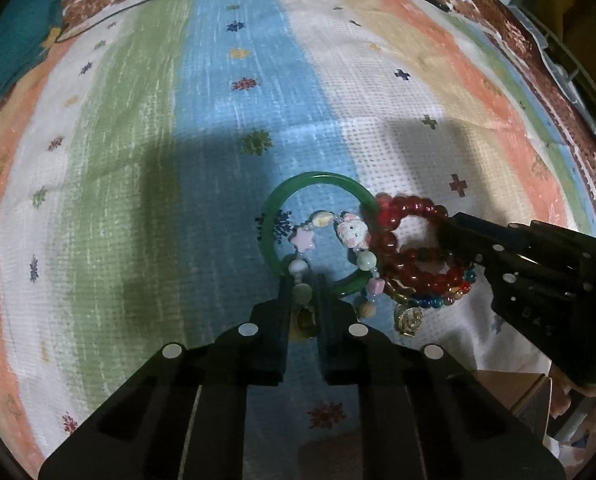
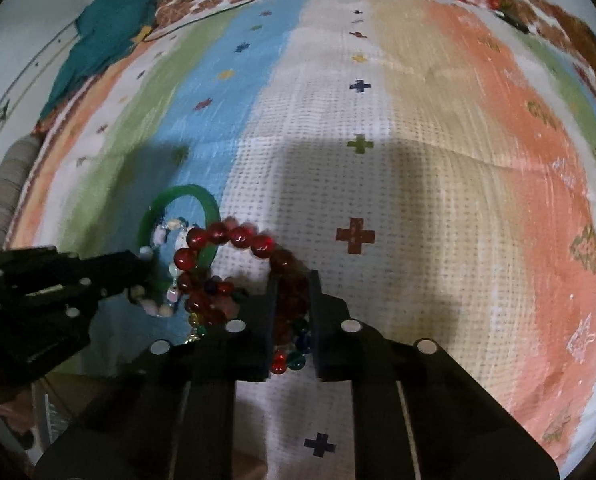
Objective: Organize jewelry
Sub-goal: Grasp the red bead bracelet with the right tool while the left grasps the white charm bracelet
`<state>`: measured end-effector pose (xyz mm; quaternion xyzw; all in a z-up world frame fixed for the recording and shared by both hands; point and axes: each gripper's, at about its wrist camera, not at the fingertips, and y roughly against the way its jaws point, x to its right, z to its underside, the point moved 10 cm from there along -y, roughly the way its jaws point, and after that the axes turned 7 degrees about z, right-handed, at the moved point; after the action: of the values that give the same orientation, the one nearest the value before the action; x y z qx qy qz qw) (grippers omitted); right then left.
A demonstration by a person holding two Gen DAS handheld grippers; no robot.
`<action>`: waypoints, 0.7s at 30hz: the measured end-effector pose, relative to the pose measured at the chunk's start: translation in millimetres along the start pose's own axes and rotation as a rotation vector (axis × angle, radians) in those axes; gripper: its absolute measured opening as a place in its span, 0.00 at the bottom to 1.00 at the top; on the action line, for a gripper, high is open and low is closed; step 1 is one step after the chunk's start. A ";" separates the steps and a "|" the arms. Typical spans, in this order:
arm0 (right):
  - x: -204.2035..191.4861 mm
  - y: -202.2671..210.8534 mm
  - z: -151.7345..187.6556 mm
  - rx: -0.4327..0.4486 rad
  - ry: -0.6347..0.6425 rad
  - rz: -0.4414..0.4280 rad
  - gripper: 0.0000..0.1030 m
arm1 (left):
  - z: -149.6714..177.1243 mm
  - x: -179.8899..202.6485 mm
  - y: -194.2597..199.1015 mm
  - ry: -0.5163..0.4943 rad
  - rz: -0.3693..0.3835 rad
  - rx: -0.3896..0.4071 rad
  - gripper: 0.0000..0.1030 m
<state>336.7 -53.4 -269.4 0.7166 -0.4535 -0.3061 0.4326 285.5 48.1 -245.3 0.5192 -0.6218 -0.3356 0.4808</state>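
The left gripper (image 1: pixel 303 300) is pinching shut on the near strand of the pastel charm bracelet (image 1: pixel 329 256), a pale bead and a brass-coloured charm sitting squeezed between its fingers at the 6 o'clock end of that loop. From there the bracelet is running away toward 12 o'clock, its long axis roughly in line with the fingers, carrying a star bead and a small white figure bead, and it is lying inside and across the green bangle (image 1: pixel 309 184), which is resting flat on the blue stripe of the striped blanket (image 1: pixel 178 120). The right gripper (image 2: pixel 292 300) is clamping closed on the red bead bracelet (image 2: pixel 234 236), dark red beads filling the gap between its fingers; in its own view that loop is arcing off toward 10 o'clock, where it is overlapping the bangle's rim. Under the red beads a multicoloured bead strand (image 2: pixel 298 354) is bunching near 6 o'clock, and a gold pendant (image 1: pixel 407 320) is lying just beside the pile. Each hand is nearest its own bracelet, and the two pieces are touching where the red loop is crossing the bangle, so I judge that parting them calls for drawing the hands away from each other, left toward 9 o'clock and right toward 3 o'clock. Open blanket is spreading wide on both sides and toward 12 o'clock; the near edge, with a cardboard box (image 1: pixel 513 392) below it, is crowding 5 o'clock in the left view.
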 end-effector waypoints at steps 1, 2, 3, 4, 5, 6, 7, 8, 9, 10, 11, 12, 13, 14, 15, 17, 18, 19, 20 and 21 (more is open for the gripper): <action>0.1 0.6 -0.1 0.006 -0.003 0.001 0.14 | 0.0 -0.5 0.6 -0.001 -0.002 0.001 0.10; 0.4 1.0 0.1 0.008 -0.006 0.000 0.14 | -0.2 -1.0 1.4 -0.003 -0.007 0.004 0.10; 1.1 1.7 0.0 0.009 -0.005 0.003 0.14 | -0.1 -1.4 2.7 -0.008 -0.014 0.006 0.10; 2.0 3.4 -0.4 0.015 0.003 0.017 0.14 | 0.1 -2.5 4.2 -0.008 -0.017 0.010 0.10; 2.6 4.6 -1.0 0.021 0.006 0.026 0.14 | 0.3 -2.9 5.4 -0.007 -0.018 0.014 0.10; 3.6 7.2 -1.6 0.027 0.007 0.032 0.14 | 0.3 -2.1 8.0 -0.006 -0.018 0.019 0.10; 4.2 9.0 -2.7 0.033 0.004 0.031 0.14 | 0.2 -1.4 10.2 -0.004 -0.014 0.021 0.10; 4.8 11.5 -3.9 0.039 0.001 0.032 0.14 | 0.0 -0.3 12.6 -0.002 -0.011 0.022 0.10; 5.3 14.0 -5.1 0.044 0.002 0.034 0.14 | 0.2 0.1 15.0 -0.001 -0.015 0.024 0.10; 5.4 17.2 -6.4 0.052 0.006 0.040 0.14 | 0.7 0.7 16.0 -0.001 -0.019 0.027 0.10; 5.3 19.7 -7.7 0.058 0.010 0.045 0.14 | 0.3 2.2 17.4 -0.003 -0.024 0.030 0.10; 4.5 22.9 -8.2 0.063 0.015 0.048 0.14 | 0.1 3.7 18.8 -0.008 -0.031 0.032 0.10; 3.8 24.8 -8.4 0.067 0.016 0.049 0.14 | 0.1 4.9 20.5 -0.013 -0.040 0.036 0.10; 3.5 27.6 -8.2 0.072 0.018 0.051 0.14 | -2.1 6.1 21.0 -0.016 -0.046 0.039 0.10; 3.2 30.2 -8.7 0.077 0.018 0.054 0.14 | -2.3 7.1 22.8 -0.016 -0.049 0.042 0.10; 2.5 37.0 -7.8 0.085 0.018 0.056 0.14 | -3.1 7.6 28.5 -0.009 -0.060 0.052 0.10; 2.7 39.9 -7.7 0.091 0.018 0.060 0.14 | -3.7 7.6 31.3 -0.008 -0.065 0.057 0.10; 3.4 45.1 -7.6 0.104 0.020 0.070 0.14 | -5.1 8.3 33.9 -0.007 -0.070 0.063 0.10; 4.4 49.8 -8.0 0.116 0.020 0.080 0.14 | -5.7 9.8 38.7 -0.007 -0.075 0.075 0.10; 5.3 54.1 -8.6 0.127 0.016 0.085 0.14 | -5.8 11.7 41.5 -0.007 -0.077 0.083 0.10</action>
<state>325.1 -66.9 -217.4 0.7250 -0.4986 -0.2523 0.4027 277.6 47.1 -202.5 0.5610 -0.6166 -0.3295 0.4432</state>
